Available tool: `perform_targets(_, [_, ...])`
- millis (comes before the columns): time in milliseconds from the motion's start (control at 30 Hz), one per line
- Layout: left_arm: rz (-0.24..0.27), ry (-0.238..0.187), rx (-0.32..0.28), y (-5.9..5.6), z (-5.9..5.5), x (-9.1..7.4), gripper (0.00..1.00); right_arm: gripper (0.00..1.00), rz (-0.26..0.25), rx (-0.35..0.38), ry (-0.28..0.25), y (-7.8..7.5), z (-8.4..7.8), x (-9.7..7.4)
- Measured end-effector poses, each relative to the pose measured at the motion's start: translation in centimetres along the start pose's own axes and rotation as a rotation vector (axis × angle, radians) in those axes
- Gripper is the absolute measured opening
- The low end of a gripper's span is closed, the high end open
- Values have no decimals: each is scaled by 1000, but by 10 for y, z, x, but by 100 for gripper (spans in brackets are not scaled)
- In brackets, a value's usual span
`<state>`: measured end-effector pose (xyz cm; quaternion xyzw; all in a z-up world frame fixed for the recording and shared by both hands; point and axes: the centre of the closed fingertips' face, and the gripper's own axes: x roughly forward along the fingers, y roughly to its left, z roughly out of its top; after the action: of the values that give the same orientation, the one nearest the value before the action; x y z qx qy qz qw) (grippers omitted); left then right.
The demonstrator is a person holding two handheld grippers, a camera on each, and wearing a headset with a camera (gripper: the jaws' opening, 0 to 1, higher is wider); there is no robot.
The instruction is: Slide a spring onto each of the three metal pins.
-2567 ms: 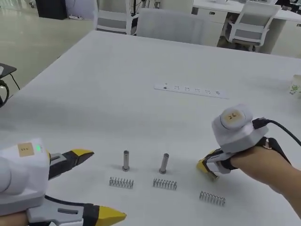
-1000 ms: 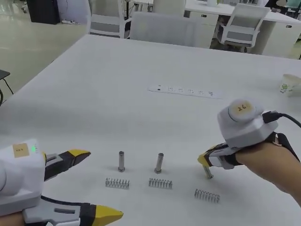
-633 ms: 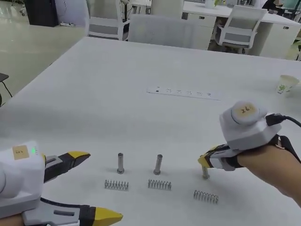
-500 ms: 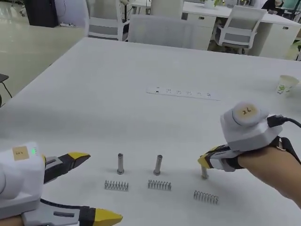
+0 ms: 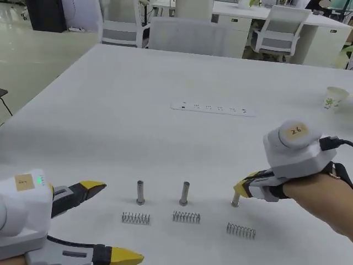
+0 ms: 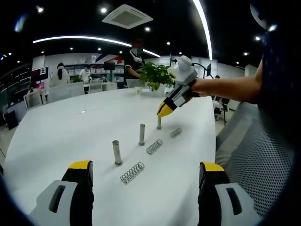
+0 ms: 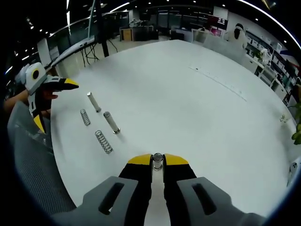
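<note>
1. Where the white table (image 5: 165,138) runs out toward 2 o'clock in the head view, a paper cup (image 5: 335,98) stands alone. Its inside cannot be seen from this angle.
2. At 12 o'clock from the pins, well apart from them, a white power strip (image 5: 212,108) lies flat. Beyond the table's far edge stand office chairs (image 5: 190,33). Bare tabletop separates the left gripper (image 5: 110,221) from the row of pins.
3. At 9 o'clock of that row, the left gripper hovers with its yellow-tipped jaws spread wide apart. In its own view the pins and springs recede between them.
4. Side by side, the left pin (image 5: 140,192) and the middle pin (image 5: 184,194) stand upright. Both are plain grey metal with a slightly wider foot.
5. At 3 o'clock of the middle one, the right pin (image 5: 236,199) is clamped near its top by the right gripper (image 7: 157,162), jaws pressed together around it. Whether its foot touches the table cannot be told.
6. Each spring lies on its side at 6 o'clock of its pin, near but not touching: left spring (image 5: 135,218), middle spring (image 5: 186,217), right spring (image 5: 241,231). All three are thin, silvery, open coils.
</note>
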<state>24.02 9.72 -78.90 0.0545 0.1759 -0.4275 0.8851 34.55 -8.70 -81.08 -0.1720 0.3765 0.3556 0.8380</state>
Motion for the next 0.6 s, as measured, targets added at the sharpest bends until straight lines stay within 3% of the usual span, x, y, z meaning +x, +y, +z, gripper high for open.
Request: perform_targets(600, [0, -2, -4, 0, 0, 0, 90, 6, 6, 7, -3, -1, -3, -2])
